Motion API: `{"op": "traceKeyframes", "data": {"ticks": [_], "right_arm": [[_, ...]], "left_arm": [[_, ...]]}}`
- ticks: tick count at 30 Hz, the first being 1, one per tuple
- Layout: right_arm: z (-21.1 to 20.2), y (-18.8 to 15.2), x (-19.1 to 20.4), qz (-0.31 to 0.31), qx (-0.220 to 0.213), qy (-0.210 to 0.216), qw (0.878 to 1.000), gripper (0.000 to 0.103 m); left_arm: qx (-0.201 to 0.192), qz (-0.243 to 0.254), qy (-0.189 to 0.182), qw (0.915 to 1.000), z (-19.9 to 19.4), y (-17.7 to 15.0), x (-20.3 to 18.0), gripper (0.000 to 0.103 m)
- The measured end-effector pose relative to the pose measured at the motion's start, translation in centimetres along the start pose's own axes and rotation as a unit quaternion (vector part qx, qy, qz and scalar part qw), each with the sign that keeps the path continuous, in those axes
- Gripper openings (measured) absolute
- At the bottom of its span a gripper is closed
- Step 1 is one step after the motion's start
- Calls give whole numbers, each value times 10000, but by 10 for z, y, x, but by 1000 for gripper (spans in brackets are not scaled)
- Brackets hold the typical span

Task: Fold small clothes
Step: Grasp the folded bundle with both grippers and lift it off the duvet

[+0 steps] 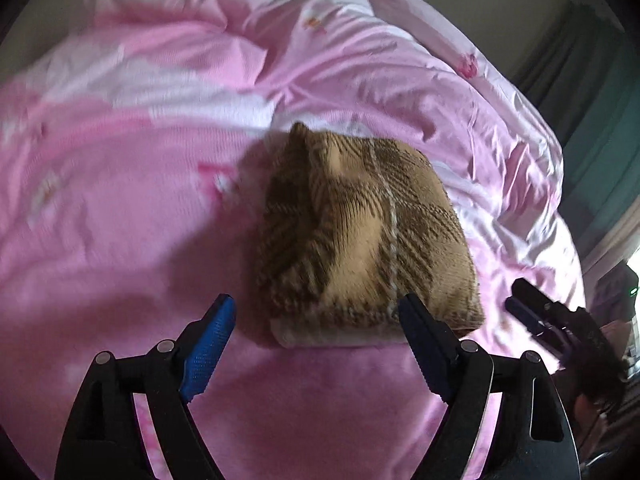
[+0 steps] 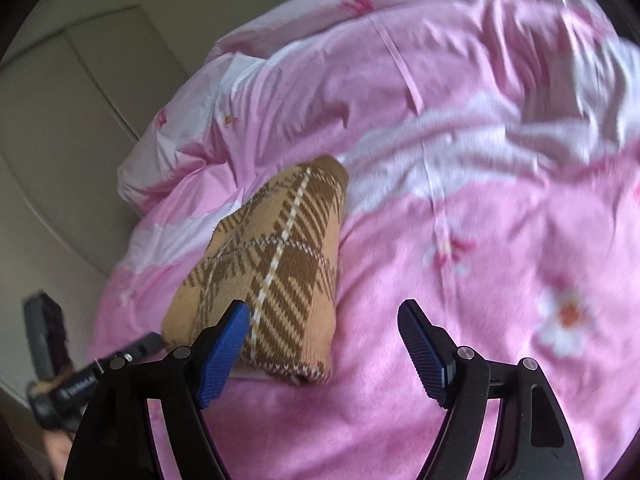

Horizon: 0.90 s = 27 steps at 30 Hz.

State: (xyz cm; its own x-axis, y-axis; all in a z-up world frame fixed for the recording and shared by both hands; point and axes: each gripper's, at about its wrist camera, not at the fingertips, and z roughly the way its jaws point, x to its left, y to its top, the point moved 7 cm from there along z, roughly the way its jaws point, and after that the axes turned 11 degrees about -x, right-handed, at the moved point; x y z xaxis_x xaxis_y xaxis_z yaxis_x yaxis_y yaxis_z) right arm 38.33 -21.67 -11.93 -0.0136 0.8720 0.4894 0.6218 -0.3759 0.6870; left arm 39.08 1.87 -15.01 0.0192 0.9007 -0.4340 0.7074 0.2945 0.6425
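A small tan and brown plaid knit garment (image 1: pixel 360 240) lies folded into a thick square bundle on the pink bed cover (image 1: pixel 120 200). My left gripper (image 1: pixel 316 304) hovers open just in front of the bundle's near edge, its blue pads wide apart and gripping nothing. In the right wrist view the same garment (image 2: pixel 276 264) lies to the left of centre. My right gripper (image 2: pixel 324 306) is open beside the bundle's near right corner, with only bed cover (image 2: pixel 480 280) between its pads. Each view catches the other gripper: the right one (image 1: pixel 516 294), the left one (image 2: pixel 94 328).
The flowered pink duvet is bunched into rumpled folds (image 1: pixel 460 92) behind and to the right of the garment. A pale wardrobe or wall (image 2: pixel 60 120) stands beyond the bed's edge. Dark green curtains (image 1: pixel 600 120) hang on the other side.
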Motion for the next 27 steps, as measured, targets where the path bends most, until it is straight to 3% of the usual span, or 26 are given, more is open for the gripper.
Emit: {"op": "traceKeyframes", "data": {"ticks": [9, 19, 24, 27], "right_arm": [[14, 3, -1, 260, 160, 267, 9992, 77], [73, 3, -4, 605, 584, 599, 9946, 80], [98, 13, -2, 694, 674, 843, 9917, 85], [117, 13, 1, 906, 947, 1109, 9852, 86]], "left_arm": [[161, -961, -251, 9949, 29, -20, 9, 84], [116, -1404, -521, 9887, 63, -26, 9, 90], [-21, -1431, -742, 9869, 71, -21, 4, 89], [-97, -1443, -798, 9863, 73, -19, 5, 85]]}}
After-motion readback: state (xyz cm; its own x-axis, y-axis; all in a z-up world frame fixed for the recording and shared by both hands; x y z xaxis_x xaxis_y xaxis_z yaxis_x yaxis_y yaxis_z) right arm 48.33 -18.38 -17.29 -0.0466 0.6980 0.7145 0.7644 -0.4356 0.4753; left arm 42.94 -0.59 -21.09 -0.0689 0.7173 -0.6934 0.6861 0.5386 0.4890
